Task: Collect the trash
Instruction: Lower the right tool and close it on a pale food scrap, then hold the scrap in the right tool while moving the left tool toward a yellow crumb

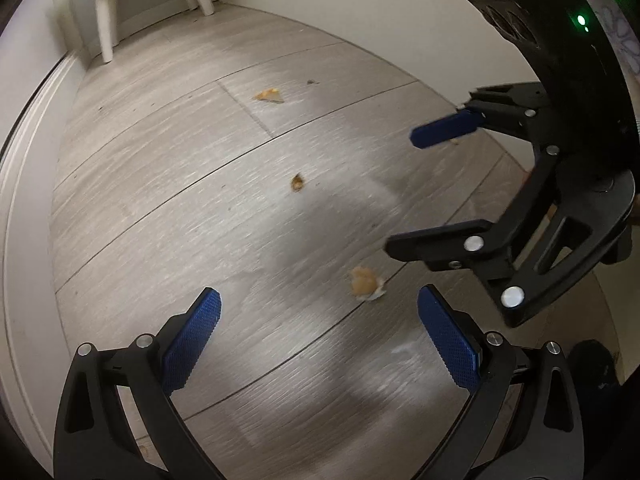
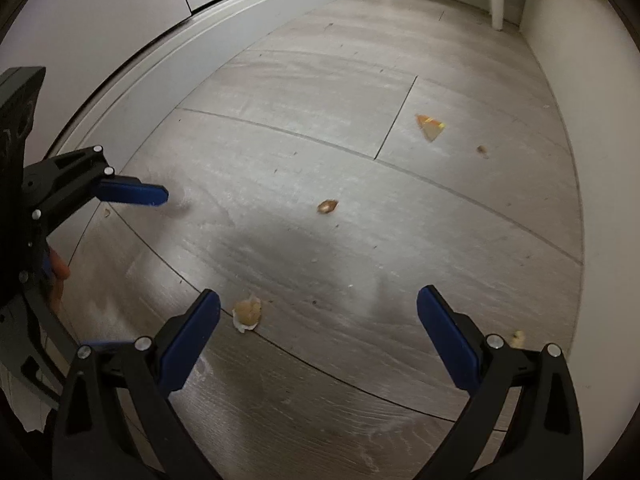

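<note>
Both grippers hang over the floor (image 2: 320,140) with nothing in them. The left gripper (image 1: 318,336) has its jaws spread wide, and the right gripper (image 2: 318,336) is wide open as well, probably so that either can drop around a piece. The trash is on the planks: a crumpled scrap (image 2: 247,314) lies just beside the right gripper's left finger, a small brown bit (image 2: 328,206) is farther out, and a wedge (image 2: 430,126) is well beyond. I judge that the scrap is the first target, because it is the nearest. No bin is visible.
</note>
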`<state>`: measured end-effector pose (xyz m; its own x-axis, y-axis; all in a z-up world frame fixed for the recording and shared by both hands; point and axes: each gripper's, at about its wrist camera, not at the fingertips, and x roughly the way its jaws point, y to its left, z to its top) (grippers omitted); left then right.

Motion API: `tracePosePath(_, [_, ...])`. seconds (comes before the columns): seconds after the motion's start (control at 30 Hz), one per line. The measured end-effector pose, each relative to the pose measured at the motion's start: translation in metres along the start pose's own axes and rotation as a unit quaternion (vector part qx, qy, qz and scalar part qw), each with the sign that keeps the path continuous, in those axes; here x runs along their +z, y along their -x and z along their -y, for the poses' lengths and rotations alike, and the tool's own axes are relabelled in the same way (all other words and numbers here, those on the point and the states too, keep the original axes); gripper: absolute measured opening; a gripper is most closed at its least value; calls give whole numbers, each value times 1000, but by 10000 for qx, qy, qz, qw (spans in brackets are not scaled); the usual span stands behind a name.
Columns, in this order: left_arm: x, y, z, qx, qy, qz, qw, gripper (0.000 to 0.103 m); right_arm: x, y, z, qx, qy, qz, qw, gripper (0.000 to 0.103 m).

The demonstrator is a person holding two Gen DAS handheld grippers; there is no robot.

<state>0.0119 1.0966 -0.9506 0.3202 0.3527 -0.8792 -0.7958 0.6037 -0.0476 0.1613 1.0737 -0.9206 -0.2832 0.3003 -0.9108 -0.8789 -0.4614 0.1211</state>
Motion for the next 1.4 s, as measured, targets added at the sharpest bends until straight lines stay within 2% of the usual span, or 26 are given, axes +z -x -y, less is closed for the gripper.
tracePosePath(0.17, [-15,3,-15,5,396,-60,9992,96,-1,-9,-10,160,238,-106,9995,96])
tracePosePath(0.27, [-27,6,-22,232,400,-126,9989,96,-3,-14,-14,184,396,-169,9989,95])
tracePosePath(0.33, [-31,6,-31,283,643,-124,9975,96,-4,-21,-16,210,478,-275,9983,77])
tracePosePath(0.37, [-33,7,-36,301,820,-106,9961,96,-4,-24,-18,195,503,-321,9980,74])
tracePosePath(0.43, [-34,7,-41,310,1020,-71,9943,96,-6,-26,-22,231,554,-330,9977,72])
tracePosePath(0.57, [-30,5,-42,428,886,-14,9952,96,-10,-34,-36,382,830,-395,9950,72])
tracePosePath(0.6, [-29,4,-42,443,864,3,9953,96,-12,-35,-38,384,860,-401,9947,70])
tracePosePath(0.63, [-29,4,-43,461,845,18,9954,96,-13,-38,-40,382,899,-422,9943,62])
tracePosePath(0.7, [-28,4,-46,481,843,28,9953,96,-15,-38,-41,280,982,-370,9941,56])
tracePosePath(0.87, [-29,6,-50,495,948,29,9943,96,-19,-38,-46,189,1090,-326,9933,50])
tracePosePath(1.13, [-21,9,-52,529,948,173,9939,96,-26,-35,-43,33,1371,-218,9903,29])
tracePosePath(1.27, [-18,10,-54,510,1018,197,9933,96,-25,-34,-44,57,1358,-201,9905,27])
tracePosePath(1.4, [-18,8,-52,533,962,177,9938,96,-28,-31,-46,125,1400,-193,9899,15])
